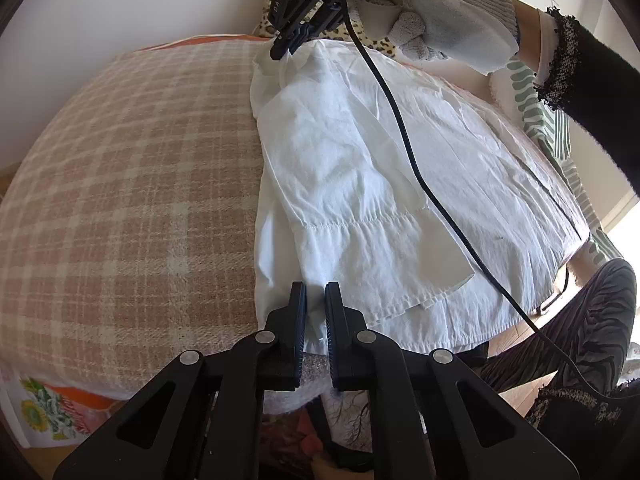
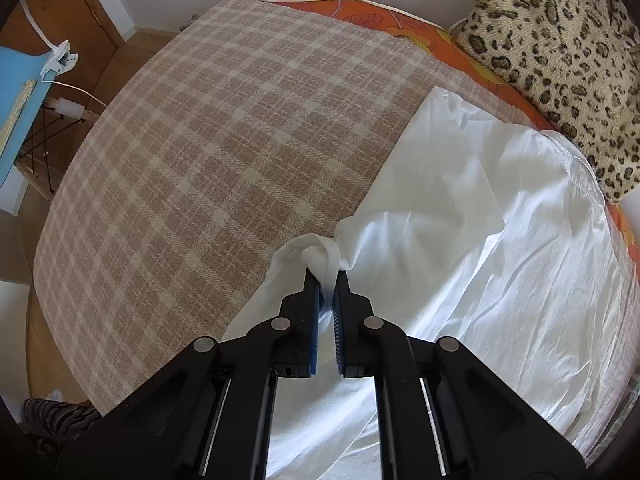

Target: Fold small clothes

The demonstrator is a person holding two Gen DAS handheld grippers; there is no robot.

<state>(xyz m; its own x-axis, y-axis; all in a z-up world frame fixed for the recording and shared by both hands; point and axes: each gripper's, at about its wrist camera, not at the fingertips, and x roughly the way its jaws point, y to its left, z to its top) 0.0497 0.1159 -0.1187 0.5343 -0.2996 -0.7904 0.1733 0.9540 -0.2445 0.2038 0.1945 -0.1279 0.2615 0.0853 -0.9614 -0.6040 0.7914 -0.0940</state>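
- Pinching the white garment (image 2: 500,264) with both grippers: my right gripper (image 2: 327,280) is clamped on a bunched fold at its far edge, my left gripper (image 1: 315,296) closed on the near hem.
- It lies spread on a pink-and-cream plaid blanket (image 2: 208,152), well wrinkled.
- Beneath the blanket shows an orange flowered cover (image 2: 404,24), and a leopard-print throw (image 2: 560,48) is heaped just beyond the garment.
- White walls stand behind; a wooden floor (image 2: 136,48) and a blue table (image 2: 20,92) lie beside the bed.
- My gloved hand (image 1: 448,20) carries the right gripper, its black cable (image 1: 416,168) trailing over the cloth.
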